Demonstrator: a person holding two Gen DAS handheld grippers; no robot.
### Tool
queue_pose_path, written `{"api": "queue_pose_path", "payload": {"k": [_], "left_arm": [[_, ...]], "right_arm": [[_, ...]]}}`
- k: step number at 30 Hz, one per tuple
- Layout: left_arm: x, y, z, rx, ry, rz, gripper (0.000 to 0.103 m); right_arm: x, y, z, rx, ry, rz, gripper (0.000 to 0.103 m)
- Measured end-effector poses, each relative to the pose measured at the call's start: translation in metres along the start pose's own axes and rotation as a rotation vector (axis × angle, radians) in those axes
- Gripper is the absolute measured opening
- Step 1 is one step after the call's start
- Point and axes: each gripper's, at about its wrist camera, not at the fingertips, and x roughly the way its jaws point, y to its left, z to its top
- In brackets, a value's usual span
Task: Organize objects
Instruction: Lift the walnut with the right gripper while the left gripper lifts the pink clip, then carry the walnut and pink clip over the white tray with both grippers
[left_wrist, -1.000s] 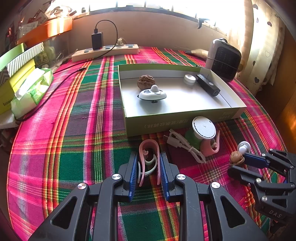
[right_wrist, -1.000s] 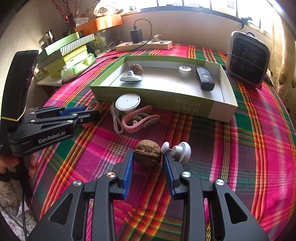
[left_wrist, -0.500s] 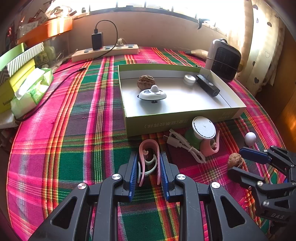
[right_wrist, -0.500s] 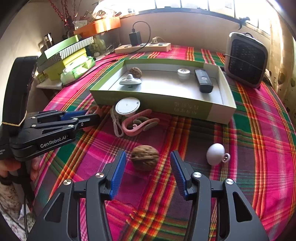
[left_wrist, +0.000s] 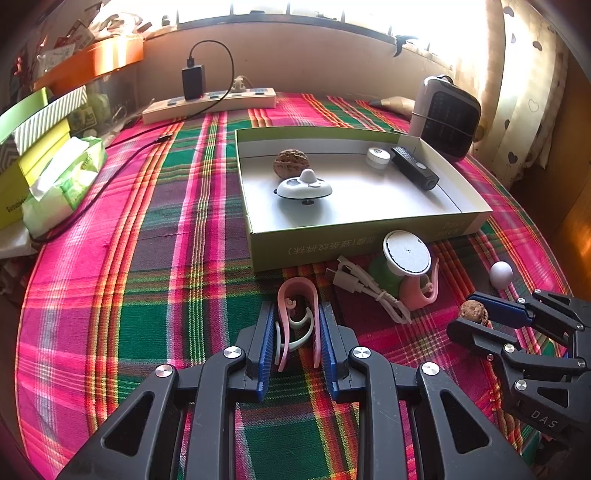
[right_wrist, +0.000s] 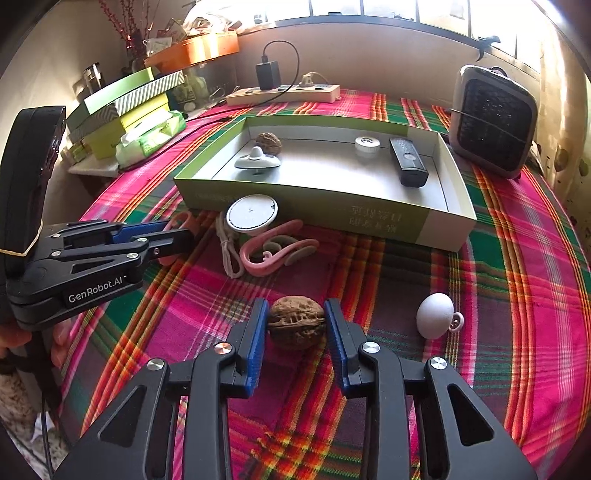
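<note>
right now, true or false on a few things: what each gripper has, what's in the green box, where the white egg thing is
1. The right gripper has a walnut between its jaws. True; the jaws are closing on it, pads at its sides.
2. The left gripper holds a white cable. False; it is shut on a pink ear hook; the white cable lies loose on the tablecloth.
3. The green box holds a second walnut. True.
4. The black remote lies outside the box. False; it lies inside, near the box's right wall.
5. The white egg-shaped thing is in the box. False; it lies on the cloth, right of the right gripper.
</note>
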Motion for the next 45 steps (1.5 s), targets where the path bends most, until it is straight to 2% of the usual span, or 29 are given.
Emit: {"api": "queue_pose_path", "payload": {"k": [13, 26, 35, 45], "left_arm": [[-0.008, -0.006, 0.002, 0.010, -0.009, 0.005, 0.021], [-0.031, -0.013, 0.015, 0.036, -0.074, 0.001, 0.021], [-0.034, -0.018, 0.030, 0.053, -0.105, -0.016, 0.021], [-0.023, -0.018, 0.047, 0.056, -0.109, -0.028, 0.021]], "right_arm": [[-0.010, -0.002, 0.004, -0.005, -0.028, -0.011, 0.032], [-0.025, -0.008, 0.019, -0.011, -0.080, -0.019, 0.032], [-0.030, -0.017, 0.042, -0.018, -0.116, -0.036, 0.032], [-0.011, -0.029, 0.077, -0.033, -0.114, -0.038, 0.032]]}}
